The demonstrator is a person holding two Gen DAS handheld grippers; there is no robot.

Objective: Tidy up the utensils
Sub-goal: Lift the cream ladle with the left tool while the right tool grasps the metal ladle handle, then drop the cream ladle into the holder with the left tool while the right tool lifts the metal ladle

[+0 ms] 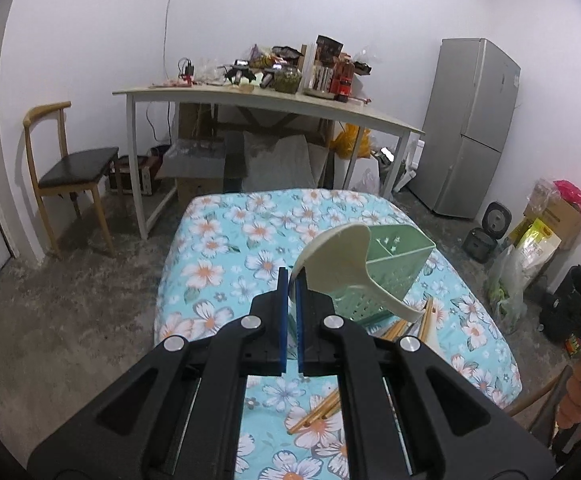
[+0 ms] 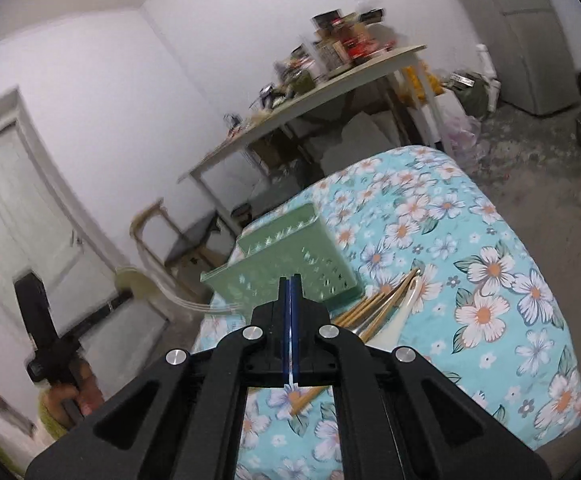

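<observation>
Two grippers work over the floral table (image 1: 226,240). The left gripper (image 1: 292,280) pinches the rim of a cream ladle (image 1: 338,256) between its blue pads, bowl raised, handle sloping down toward 4 o'clock. Chopsticks (image 1: 318,412) lie loose on the cloth below at 5 o'clock, more at 3 o'clock. Just beyond the ladle, at 1 o'clock, stands the green basket (image 1: 394,272), divided inside; I cannot tell which compartment suits.

The right gripper (image 2: 291,282) has its pads pressed together on nothing I can see, with chopsticks and a white spoon (image 2: 394,320) at 3 o'clock and the basket ahead.

The step looks like carrying the ladle to the basket; next it likely needs tipping handle-down over an opening before release.
</observation>
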